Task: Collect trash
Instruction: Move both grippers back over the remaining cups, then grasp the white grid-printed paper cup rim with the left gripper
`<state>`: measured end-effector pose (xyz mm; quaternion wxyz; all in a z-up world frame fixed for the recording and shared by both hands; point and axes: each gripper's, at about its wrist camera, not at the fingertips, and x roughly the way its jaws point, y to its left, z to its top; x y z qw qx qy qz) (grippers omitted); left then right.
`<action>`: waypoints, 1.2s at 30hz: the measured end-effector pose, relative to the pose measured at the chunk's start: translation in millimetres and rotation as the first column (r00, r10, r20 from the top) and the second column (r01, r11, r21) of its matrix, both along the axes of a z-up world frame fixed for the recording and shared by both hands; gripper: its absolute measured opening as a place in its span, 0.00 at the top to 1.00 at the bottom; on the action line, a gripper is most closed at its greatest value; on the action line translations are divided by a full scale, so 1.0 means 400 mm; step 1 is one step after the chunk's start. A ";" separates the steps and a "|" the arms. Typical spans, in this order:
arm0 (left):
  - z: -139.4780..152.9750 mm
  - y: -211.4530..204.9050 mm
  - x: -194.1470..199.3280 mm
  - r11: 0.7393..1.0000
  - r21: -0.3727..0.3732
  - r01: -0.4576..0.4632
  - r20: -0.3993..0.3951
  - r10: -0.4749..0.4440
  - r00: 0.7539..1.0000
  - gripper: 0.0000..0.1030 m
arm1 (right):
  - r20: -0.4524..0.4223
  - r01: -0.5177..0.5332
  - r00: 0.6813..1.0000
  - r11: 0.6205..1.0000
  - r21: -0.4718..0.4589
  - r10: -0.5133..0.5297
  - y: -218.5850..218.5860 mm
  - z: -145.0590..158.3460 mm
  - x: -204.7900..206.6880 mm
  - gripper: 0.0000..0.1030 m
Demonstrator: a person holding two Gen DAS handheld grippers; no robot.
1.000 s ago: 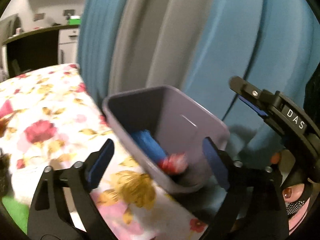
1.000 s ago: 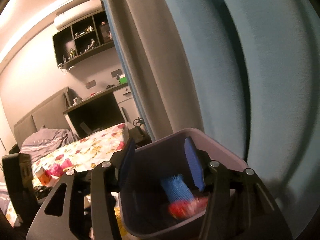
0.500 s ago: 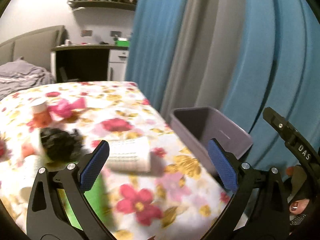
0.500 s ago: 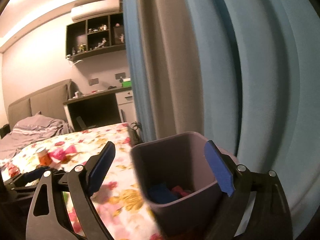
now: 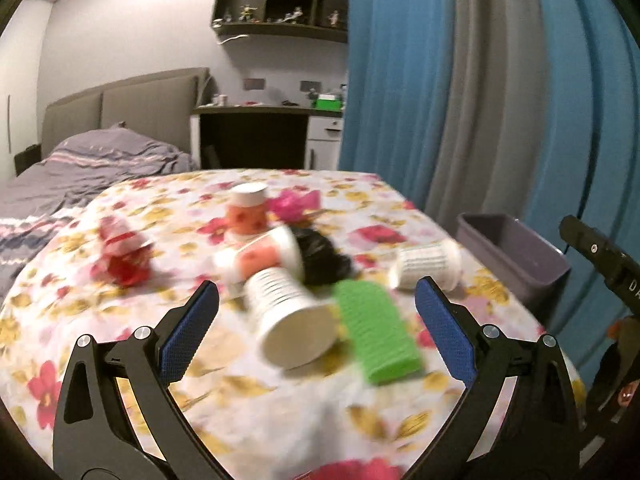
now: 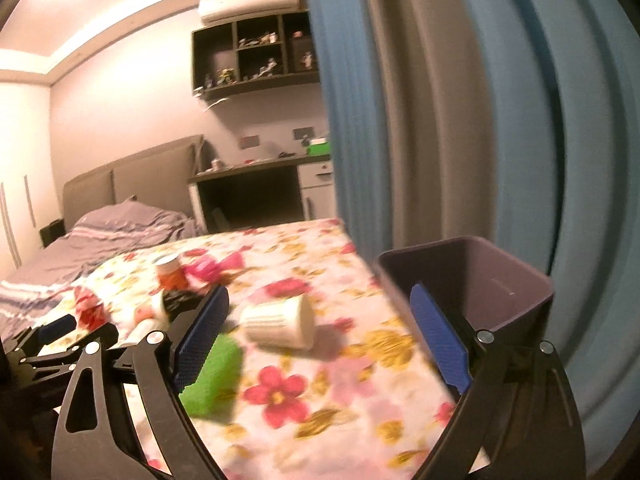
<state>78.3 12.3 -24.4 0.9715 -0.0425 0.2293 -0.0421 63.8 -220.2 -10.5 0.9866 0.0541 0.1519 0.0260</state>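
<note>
mostly the floral tablecloth (image 5: 120, 360) fills both views, covering a table that runs from the near edge toward a bed (image 5: 100, 160) with a grey cover at the far left. on the right hangs a blue and grey curtain (image 5: 480, 100), and against it, at the table's right edge, stands the purple bin (image 5: 516, 256); from the right wrist view its inside looks dark and what lies in it cannot be made out.

the left gripper (image 5: 316, 336) hangs low over the near side of the table with its blue-padded fingers spread wide and nothing between them. the right gripper (image 6: 320, 340) is near the bin, its right finger in front of the bin's wall, fingers also wide apart and empty.

the trash lies scattered in the middle of the table. a green ridged sponge-like block (image 5: 376, 332) lies near the left gripper, right of a white paper cup (image 5: 288, 320) tipped on its side with its mouth toward the camera. another white cup (image 5: 426, 266) lies on its side further right, close to the bin. just behind the first cup is a crumpled black bag (image 5: 320, 256) and an orange-and-white cup (image 5: 260, 256) lying on its side. farther back stands an orange cup with a white lid (image 5: 247, 212), with a pink wrapper (image 5: 296, 202) beside it on the right. a red and white crumpled wrapper (image 5: 120, 252) sits well apart at the left. much of this is blurred.
</note>
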 end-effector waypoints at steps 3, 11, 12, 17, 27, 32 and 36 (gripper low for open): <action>-0.014 0.052 -0.017 1.000 -0.016 -0.020 -0.013 0.020 1.000 0.06 | -0.016 -0.036 0.999 0.999 -0.003 0.036 0.049 -0.003 0.002 0.14; -0.050 0.087 0.004 1.000 0.009 -0.006 -0.070 0.006 0.998 0.07 | -0.024 -0.088 0.996 0.996 -0.011 0.088 0.119 0.000 0.002 0.14; -0.055 0.088 0.011 1.000 0.008 0.001 -0.081 0.000 0.997 0.12 | -0.025 -0.090 0.996 0.996 -0.011 0.090 0.123 -0.001 0.002 0.14; -0.087 0.075 0.064 0.999 0.021 0.032 -0.154 -0.028 0.988 0.35 | -0.035 -0.095 0.995 0.995 -0.011 0.094 0.130 -0.004 0.013 0.14; -0.121 0.055 0.109 0.998 0.030 0.051 -0.227 -0.042 0.973 0.68 | -0.068 -0.113 0.991 0.994 -0.007 0.112 0.135 -0.029 0.030 0.14; -0.125 0.059 0.114 0.999 0.017 0.043 -0.239 -0.038 0.970 0.90 | -0.081 -0.122 0.989 0.992 -0.008 0.121 0.137 -0.033 0.033 0.14; -0.123 0.074 0.112 0.999 -0.012 0.030 -0.233 -0.032 0.972 0.98 | -0.086 -0.128 0.988 0.992 -0.009 0.126 0.142 -0.035 0.033 0.14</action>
